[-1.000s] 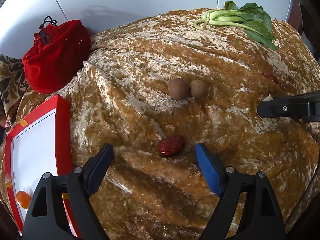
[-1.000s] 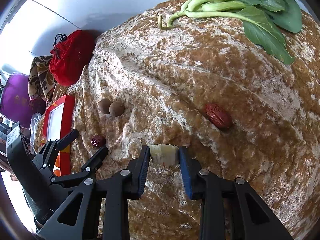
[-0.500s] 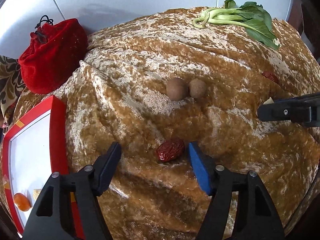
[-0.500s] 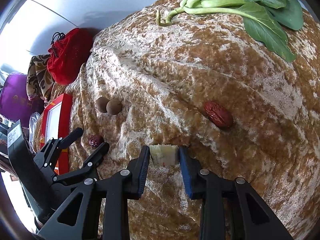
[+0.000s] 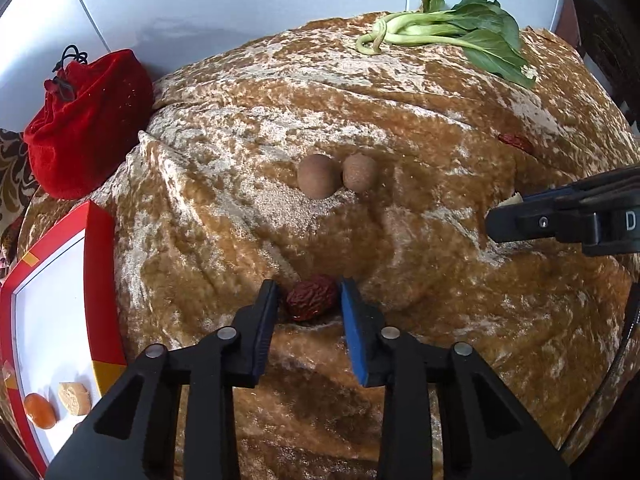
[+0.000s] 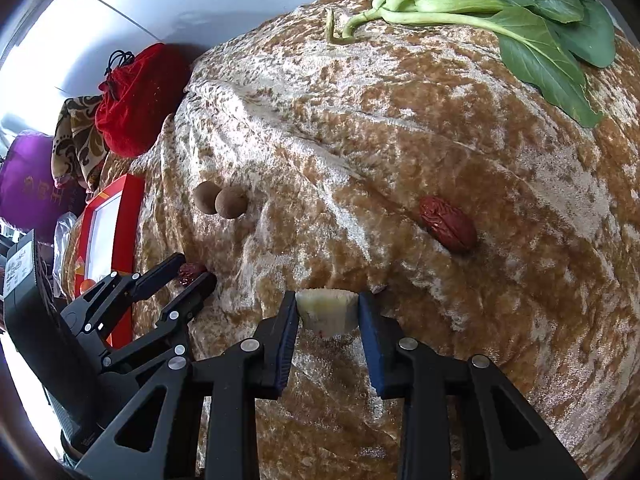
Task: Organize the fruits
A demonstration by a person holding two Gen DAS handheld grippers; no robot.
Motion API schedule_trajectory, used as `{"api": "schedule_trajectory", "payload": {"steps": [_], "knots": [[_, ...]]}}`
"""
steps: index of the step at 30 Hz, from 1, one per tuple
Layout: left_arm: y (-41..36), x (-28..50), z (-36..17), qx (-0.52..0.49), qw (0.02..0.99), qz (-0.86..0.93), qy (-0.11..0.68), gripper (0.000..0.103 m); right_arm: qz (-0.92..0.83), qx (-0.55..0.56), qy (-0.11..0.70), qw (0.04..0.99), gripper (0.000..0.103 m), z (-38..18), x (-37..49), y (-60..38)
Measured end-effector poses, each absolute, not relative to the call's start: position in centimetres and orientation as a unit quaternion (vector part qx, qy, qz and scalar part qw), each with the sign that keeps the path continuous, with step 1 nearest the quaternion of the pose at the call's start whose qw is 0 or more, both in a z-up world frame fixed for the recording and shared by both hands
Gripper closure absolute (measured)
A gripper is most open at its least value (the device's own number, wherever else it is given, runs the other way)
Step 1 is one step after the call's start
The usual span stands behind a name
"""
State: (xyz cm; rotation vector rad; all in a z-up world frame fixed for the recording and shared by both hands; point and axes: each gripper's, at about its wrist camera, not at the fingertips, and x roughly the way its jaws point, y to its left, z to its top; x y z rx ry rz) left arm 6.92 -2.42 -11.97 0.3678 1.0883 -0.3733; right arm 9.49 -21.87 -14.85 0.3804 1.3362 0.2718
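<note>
My left gripper (image 5: pixel 309 300) has its jaws close around a wrinkled red date (image 5: pixel 312 298) lying on the brown velvet cloth (image 5: pixel 440 280); it also shows in the right wrist view (image 6: pixel 194 276). My right gripper (image 6: pixel 327 312) is shut on a pale yellow fruit chunk (image 6: pixel 327 312) just above the cloth. Two brown round longans (image 5: pixel 336 176) lie side by side beyond the left gripper. A second red date (image 6: pixel 448 224) lies right of centre. A red-rimmed white tray (image 5: pixel 52 300) at the left holds an orange piece (image 5: pixel 39 411) and a tan piece (image 5: pixel 74 398).
A bok choy (image 5: pixel 452 36) lies at the far edge of the cloth. A red drawstring pouch (image 5: pixel 88 120) sits at the far left against the white wall. A purple bag (image 6: pixel 24 184) and patterned cloth (image 6: pixel 78 140) lie beyond the tray.
My left gripper has moved forward and narrowed its jaws from wide open to close around the near red date. My right gripper has kept hold of the pale chunk, nearly still.
</note>
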Motion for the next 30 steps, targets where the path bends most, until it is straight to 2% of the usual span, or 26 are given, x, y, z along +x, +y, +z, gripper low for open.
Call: {"api": "schedule_trajectory", "payload": {"steps": [13,30], "knots": [[-0.7,6.4,-10.3,0.141,0.835,-0.169,0.503,0.078,0.15,0.175,0.598,0.768,0.073,-13.7,9.1,-20.3],[3.8,3.4,-4.9,0.126,0.886,-0.088,0.439,0.078,0.197,0.158,0.577,0.777,0.073,-12.2,7.4,-14.5]]}}
